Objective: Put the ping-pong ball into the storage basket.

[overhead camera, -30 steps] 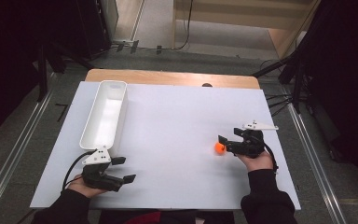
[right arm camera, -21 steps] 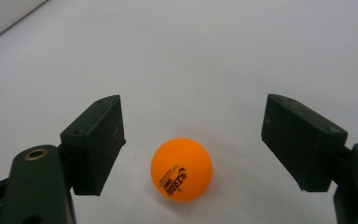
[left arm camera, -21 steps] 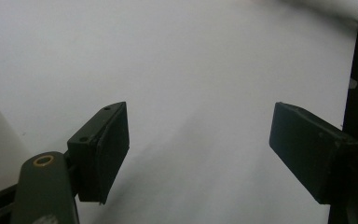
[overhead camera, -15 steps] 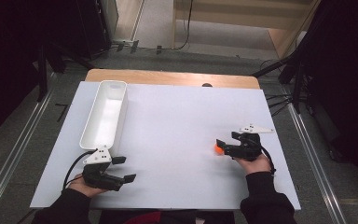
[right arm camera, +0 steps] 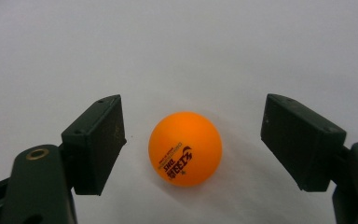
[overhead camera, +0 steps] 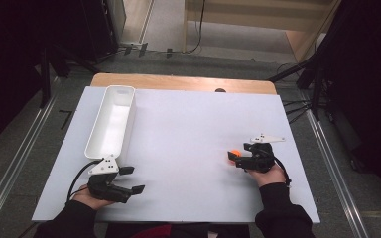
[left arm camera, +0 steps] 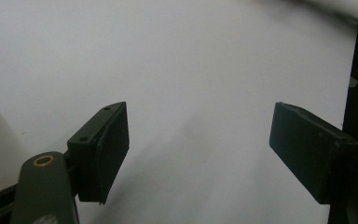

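White table [overhead camera: 188, 129], tray [overhead camera: 110, 121] upper left. Right gripper [right arm camera: 191, 144] jaws spread around orange ball [right arm camera: 185, 148] (not touching). Left gripper [overhead camera: 131, 179] jaws apart, lower left.

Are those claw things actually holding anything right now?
No. The orange ping-pong ball sits on the table between the right gripper's open jaws, untouched. The left gripper is open too.

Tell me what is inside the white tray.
The white tray looks empty in the high view: a bare white floor along its length. Its near end is partly hidden behind the left claw and its grey plate, so that corner cannot be checked.
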A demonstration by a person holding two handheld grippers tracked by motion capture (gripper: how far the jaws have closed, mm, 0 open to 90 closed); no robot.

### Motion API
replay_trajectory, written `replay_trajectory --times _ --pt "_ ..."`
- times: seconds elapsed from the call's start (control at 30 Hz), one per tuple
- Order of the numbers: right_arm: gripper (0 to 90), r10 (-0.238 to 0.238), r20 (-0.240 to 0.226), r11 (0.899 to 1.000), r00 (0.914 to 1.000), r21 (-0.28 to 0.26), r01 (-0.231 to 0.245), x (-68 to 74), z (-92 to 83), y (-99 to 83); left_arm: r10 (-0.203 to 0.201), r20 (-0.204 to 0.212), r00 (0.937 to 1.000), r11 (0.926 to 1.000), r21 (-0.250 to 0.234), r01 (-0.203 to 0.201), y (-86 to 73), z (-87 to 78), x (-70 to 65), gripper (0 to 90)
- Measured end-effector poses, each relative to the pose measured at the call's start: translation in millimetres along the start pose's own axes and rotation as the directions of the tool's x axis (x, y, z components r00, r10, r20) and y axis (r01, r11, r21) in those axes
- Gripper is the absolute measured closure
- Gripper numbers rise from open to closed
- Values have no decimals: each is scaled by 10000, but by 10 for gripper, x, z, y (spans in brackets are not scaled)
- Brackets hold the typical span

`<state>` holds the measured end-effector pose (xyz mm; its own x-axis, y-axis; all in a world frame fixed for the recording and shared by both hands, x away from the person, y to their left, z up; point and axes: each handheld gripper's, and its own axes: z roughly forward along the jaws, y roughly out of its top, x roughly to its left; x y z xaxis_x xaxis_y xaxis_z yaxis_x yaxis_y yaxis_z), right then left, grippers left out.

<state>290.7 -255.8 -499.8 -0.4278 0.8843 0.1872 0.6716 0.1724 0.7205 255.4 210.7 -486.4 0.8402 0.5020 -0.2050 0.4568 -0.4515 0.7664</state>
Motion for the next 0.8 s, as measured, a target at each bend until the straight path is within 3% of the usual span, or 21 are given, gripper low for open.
replay_trajectory --times 0.4,0.6,0.8 --pt "219 -361 153 9974 9992 632 351 32 79 -32 54 18 10000 10000 -37 -54 1 -3 2 203" --pt "242 -326 243 9966 9992 761 307 35 107 -59 51 33 10000 10000 -54 -51 1 -3 0 203" --pt "322 -551 280 9944 9981 913 523 41 110 -66 23 59 10000 10000 -97 -22 2 -1 -7 203"
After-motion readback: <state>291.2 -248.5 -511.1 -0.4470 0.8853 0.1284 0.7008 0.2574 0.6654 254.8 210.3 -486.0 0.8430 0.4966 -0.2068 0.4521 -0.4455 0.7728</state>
